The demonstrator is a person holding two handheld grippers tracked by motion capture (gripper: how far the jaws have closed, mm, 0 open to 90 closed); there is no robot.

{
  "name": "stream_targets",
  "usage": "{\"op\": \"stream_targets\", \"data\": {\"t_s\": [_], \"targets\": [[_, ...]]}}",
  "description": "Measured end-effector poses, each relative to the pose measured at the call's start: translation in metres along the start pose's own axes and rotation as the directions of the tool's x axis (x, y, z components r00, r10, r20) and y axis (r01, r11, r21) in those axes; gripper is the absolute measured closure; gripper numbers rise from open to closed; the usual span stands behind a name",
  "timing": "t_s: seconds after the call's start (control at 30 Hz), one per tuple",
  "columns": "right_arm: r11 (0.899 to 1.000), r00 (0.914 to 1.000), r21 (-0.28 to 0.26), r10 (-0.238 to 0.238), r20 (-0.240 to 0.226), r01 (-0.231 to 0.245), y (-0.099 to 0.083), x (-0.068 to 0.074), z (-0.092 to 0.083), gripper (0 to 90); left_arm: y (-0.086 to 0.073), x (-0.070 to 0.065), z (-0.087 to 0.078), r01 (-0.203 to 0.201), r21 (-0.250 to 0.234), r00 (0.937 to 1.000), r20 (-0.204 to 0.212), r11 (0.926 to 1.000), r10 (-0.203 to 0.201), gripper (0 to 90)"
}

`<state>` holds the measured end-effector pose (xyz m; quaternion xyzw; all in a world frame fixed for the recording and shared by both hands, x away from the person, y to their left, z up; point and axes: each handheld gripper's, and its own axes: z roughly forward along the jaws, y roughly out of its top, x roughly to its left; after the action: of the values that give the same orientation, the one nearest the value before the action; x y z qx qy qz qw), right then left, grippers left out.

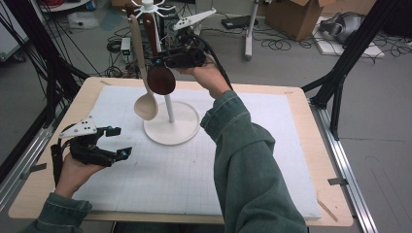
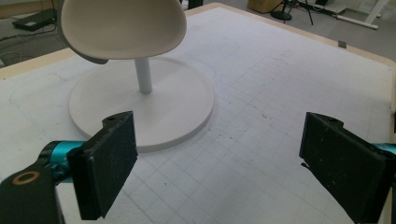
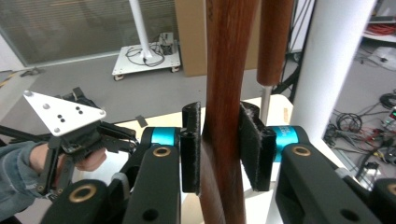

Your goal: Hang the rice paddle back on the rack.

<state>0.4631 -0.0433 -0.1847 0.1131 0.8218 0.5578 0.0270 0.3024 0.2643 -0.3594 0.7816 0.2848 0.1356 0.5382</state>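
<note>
Table: 1 rack, 2 spoons; right gripper clamps dark spoon, left gripper unclenched.

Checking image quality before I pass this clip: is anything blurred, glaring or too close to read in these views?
High view: even light, soft overall, no glare. Left gripper view: the pale wooden spoon bowl looms close and cropped at the top, while the white gridded mat stays sharp. Right gripper view: the dark brown wooden handle between the jaws is close and slightly soft; the background is hazy.
</note>
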Motion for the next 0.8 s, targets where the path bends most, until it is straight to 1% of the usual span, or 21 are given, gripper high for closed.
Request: {"op": "stream_targets", "data": {"t_s": [0.2, 0.27, 0.37, 0.47, 0.53, 0.57, 0.63, 0.67, 0.7, 0.73, 0.8], "targets": [[1.0, 0.9995, -0.01, 0.011, 0.031, -0.01, -0.007, 0.001, -0.008, 63.4, 0.0, 0.0, 0.0, 0.0, -0.001, 1.0, 0.001, 1.0, 0.0, 11.6], [1.0, 0.999, -0.015, 0.015, 0.042, -0.015, -0.01, 0.002, -0.012, 59.8, 0.001, -0.001, 0.0, 0.001, -0.001, 1.0, 0.002, 1.0, -0.001, 11.7], [1.0, 0.9983, -0.017, 0.023, 0.054, -0.022, -0.014, 0.003, -0.018, 57.9, 0.001, -0.001, 0.0, 0.003, -0.001, 1.0, 0.003, 1.0, -0.003, 11.7], [0.999, 0.9972, -0.027, 0.032, 0.068, -0.03, -0.019, 0.005, -0.024, 53.6, 0.001, -0.001, 0.0, 0.002, -0.003, 1.0, 0.006, 1.0, -0.002, 11.7], [0.999, 0.9967, -0.037, 0.03, 0.075, -0.027, -0.023, 0.005, -0.029, 51.3, 0.001, -0.001, 0.0, 0.002, -0.003, 1.0, 0.003, 1.0, -0.002, 11.7], [0.998, 0.9957, -0.042, 0.042, 0.082, -0.039, -0.025, 0.006, -0.031, 49.5, 0.001, -0.001, 0.0, 0.002, -0.002, 1.0, 0.002, 1.0, -0.002, 11.7], [0.998, 0.9946, -0.048, 0.048, 0.092, -0.044, -0.029, 0.007, -0.034, 45.5, 0.001, -0.001, 0.0, 0.001, -0.002, 1.0, 0.004, 1.0, -0.001, 11.7], [0.997, 0.9932, -0.049, 0.06, 0.1, -0.055, -0.032, 0.008, -0.036, 44.9, 0.001, -0.001, 0.001, 0.004, -0.002, 1.0, 0.006, 1.0, -0.004, 11.7], [0.997, 0.9927, -0.053, 0.056, 0.107, -0.051, -0.034, 0.008, -0.038, 43.0, 0.001, -0.001, 0.001, 0.0, -0.001, 1.0, 0.006, 1.0, 0.0, 11.6], [0.996, 0.9914, -0.054, 0.07, 0.111, -0.064, -0.037, 0.009, -0.039, 41.0, 0.001, -0.001, 0.001, -0.001, 0.002, 1.0, 0.007, 1.0, 0.001, 11.7], [0.996, 0.9901, -0.058, 0.071, 0.121, -0.065, -0.042, 0.009, -0.043, 40.2, 0.0, -0.001, 0.001, 0.003, 0.003, 1.0, 0.008, 1.0, -0.003, 11.7]]}}
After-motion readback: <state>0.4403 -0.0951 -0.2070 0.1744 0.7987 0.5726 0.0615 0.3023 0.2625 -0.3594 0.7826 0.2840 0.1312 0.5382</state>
